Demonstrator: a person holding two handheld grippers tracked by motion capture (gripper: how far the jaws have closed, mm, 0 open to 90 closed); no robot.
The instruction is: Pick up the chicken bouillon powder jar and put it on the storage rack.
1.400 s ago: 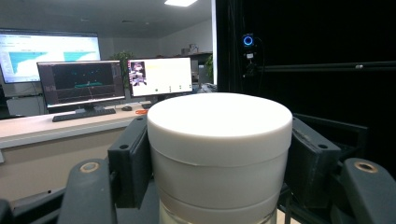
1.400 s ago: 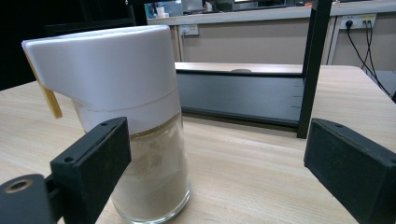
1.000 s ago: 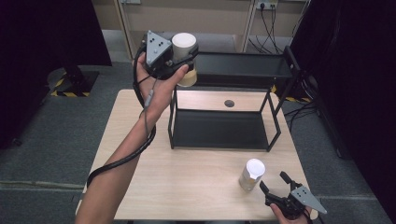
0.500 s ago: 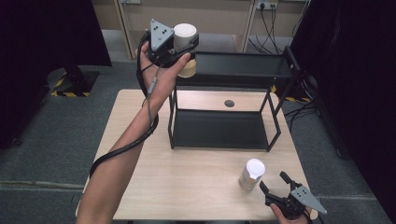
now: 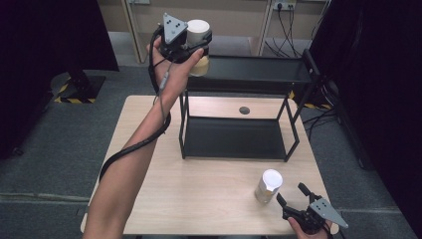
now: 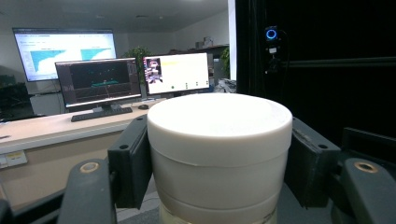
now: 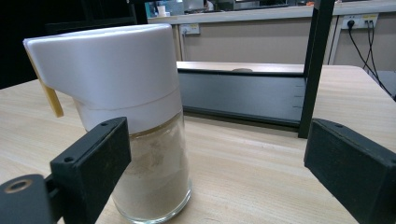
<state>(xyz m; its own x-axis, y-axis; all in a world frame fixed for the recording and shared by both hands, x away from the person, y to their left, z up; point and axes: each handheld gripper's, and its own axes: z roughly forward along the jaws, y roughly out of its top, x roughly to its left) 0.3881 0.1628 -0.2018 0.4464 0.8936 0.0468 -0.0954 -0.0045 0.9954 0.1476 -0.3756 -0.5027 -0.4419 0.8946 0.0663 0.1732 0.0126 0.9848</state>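
Observation:
My left gripper (image 5: 198, 44) is raised at the left end of the black rack's top shelf (image 5: 259, 74), shut on a white-lidded jar (image 5: 198, 29) with a cream body. In the left gripper view both pads clamp that jar (image 6: 219, 154) just under its lid. Whether it touches the shelf I cannot tell. A second jar (image 5: 268, 185) with a white lid and tan powder stands on the table near the front right. My right gripper (image 5: 290, 192) sits open just behind it. In the right gripper view this jar (image 7: 135, 130) stands by the left jaw of my right gripper (image 7: 224, 172), untouched.
The two-tier black rack has its lower shelf (image 5: 234, 137) on the wooden table (image 5: 199, 189). A round dark grommet (image 5: 244, 110) lies behind the rack. Dark curtains flank the table. Monitors (image 6: 98, 81) stand on a far desk. A cable runs along the left forearm.
My left hand has carried the jar a little farther away and up, toward the rack's top shelf. The right gripper and the second jar have not moved.

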